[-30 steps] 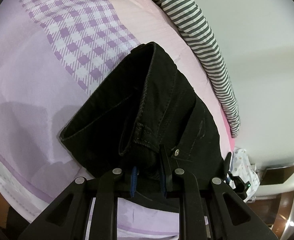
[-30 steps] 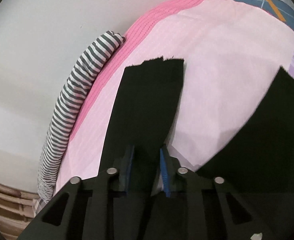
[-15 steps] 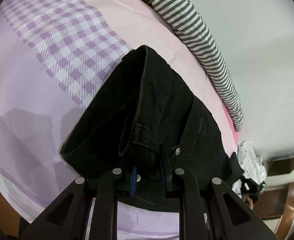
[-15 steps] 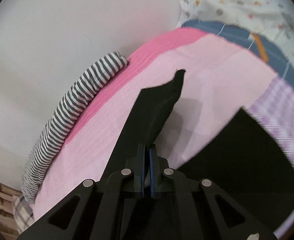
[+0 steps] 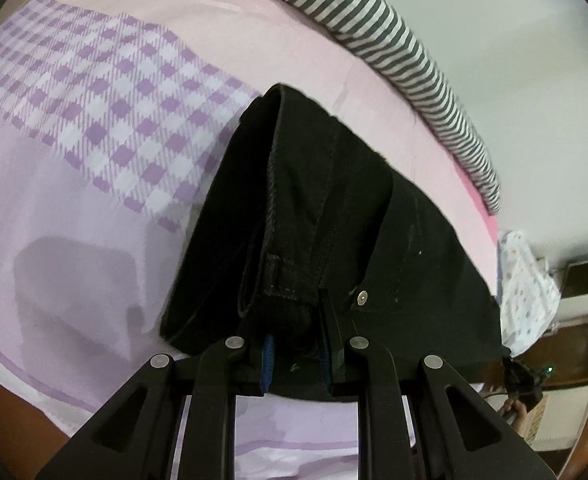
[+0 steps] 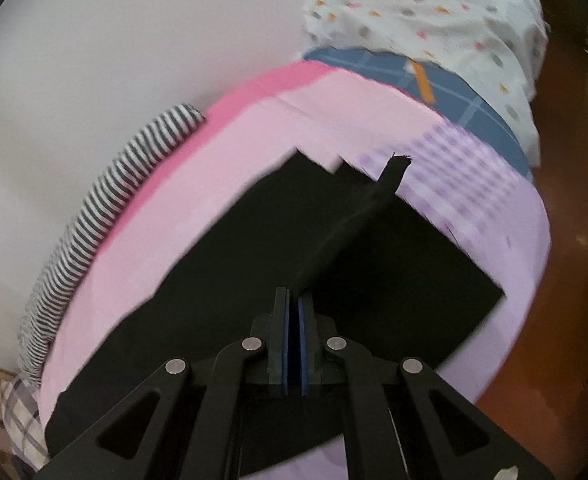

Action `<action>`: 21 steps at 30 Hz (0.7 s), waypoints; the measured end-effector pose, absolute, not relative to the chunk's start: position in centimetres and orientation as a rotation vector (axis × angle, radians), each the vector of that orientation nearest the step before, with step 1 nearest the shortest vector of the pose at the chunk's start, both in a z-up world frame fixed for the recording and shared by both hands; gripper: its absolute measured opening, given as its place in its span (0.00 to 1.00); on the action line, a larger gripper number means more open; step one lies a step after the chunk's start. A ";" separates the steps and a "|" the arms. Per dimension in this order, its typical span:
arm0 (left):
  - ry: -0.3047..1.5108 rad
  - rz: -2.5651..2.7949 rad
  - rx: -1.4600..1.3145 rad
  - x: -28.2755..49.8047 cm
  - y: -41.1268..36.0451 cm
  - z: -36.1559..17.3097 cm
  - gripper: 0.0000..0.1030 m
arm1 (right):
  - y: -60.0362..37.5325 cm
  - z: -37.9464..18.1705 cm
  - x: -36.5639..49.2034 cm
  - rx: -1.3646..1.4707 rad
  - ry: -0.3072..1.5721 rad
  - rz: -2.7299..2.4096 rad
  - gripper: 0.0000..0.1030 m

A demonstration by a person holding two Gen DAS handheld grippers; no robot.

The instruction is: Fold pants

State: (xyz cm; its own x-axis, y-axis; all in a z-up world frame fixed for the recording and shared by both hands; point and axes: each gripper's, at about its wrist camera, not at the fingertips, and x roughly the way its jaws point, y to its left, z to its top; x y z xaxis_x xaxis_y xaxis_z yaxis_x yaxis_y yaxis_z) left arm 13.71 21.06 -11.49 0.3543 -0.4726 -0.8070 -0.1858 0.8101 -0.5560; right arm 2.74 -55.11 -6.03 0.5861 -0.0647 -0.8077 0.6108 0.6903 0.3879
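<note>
Black pants [image 5: 334, 220] lie on a pink and lilac bed sheet [image 5: 73, 208]. In the left wrist view their waistband, with a metal button [image 5: 361, 298], bunches between the blue pads of my left gripper [image 5: 296, 354], which is shut on it. In the right wrist view my right gripper [image 6: 294, 344] is shut on a leg end of the pants [image 6: 354, 224], which rises from the jaws as a thin lifted strip. The rest of the pants [image 6: 253, 272] lies flat beneath it.
A grey-and-white striped cloth [image 5: 394, 40] runs along the bed's far edge by a white wall [image 6: 93, 60]. A white dotted fabric [image 6: 434, 12] and a blue checked fabric [image 6: 454, 92] sit at the bed's end. Brown floor [image 6: 566, 240] lies beside the bed.
My right gripper closed onto the pant leg end and carried it up and across over the rest of the pants. My left gripper rolled a little, still gripping the waistband.
</note>
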 end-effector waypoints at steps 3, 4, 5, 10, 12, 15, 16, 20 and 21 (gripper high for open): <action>1.225 -0.198 -0.615 13.1 21.4 -12.0 0.18 | -54.8 -7.4 1.3 0.734 0.890 -0.453 0.04; 1.224 -0.199 -0.615 13.0 21.4 -12.0 0.18 | -54.6 -7.8 0.9 0.722 0.905 -0.459 0.04; 1.224 -0.203 -0.615 13.0 21.5 -12.1 0.18 | -54.4 -8.0 0.7 0.714 0.910 -0.461 0.04; 1.229 -0.212 -0.576 12.8 21.4 -11.8 0.18 | -54.5 -8.6 -1.1 0.741 0.919 -0.469 0.03; 1.232 -0.221 -0.569 12.5 21.5 -11.5 0.18 | -54.3 -8.5 -1.4 0.739 0.917 -0.471 0.03; 1.237 -0.232 -0.553 12.2 21.6 -11.4 0.18 | -54.3 -8.4 -1.5 0.735 0.915 -0.475 0.03; 1.238 -0.233 -0.550 12.1 21.5 -11.4 0.18 | -54.3 -8.5 -1.5 0.736 0.919 -0.477 0.03; 1.235 -0.234 -0.534 11.9 21.7 -11.7 0.18 | -54.3 -8.8 -1.9 0.746 0.928 -0.476 0.03; 1.236 -0.230 -0.526 12.0 21.6 -11.8 0.18 | -54.4 -9.1 -1.9 0.754 0.935 -0.478 0.03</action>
State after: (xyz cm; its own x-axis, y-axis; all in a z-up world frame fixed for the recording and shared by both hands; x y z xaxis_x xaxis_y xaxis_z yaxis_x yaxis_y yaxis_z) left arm 11.98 21.64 -11.84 0.3245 -0.4430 -0.8358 -0.1124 0.8592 -0.4991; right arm -1.94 -54.40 -9.09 0.5218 -0.0491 -0.8517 0.6614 0.6539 0.3675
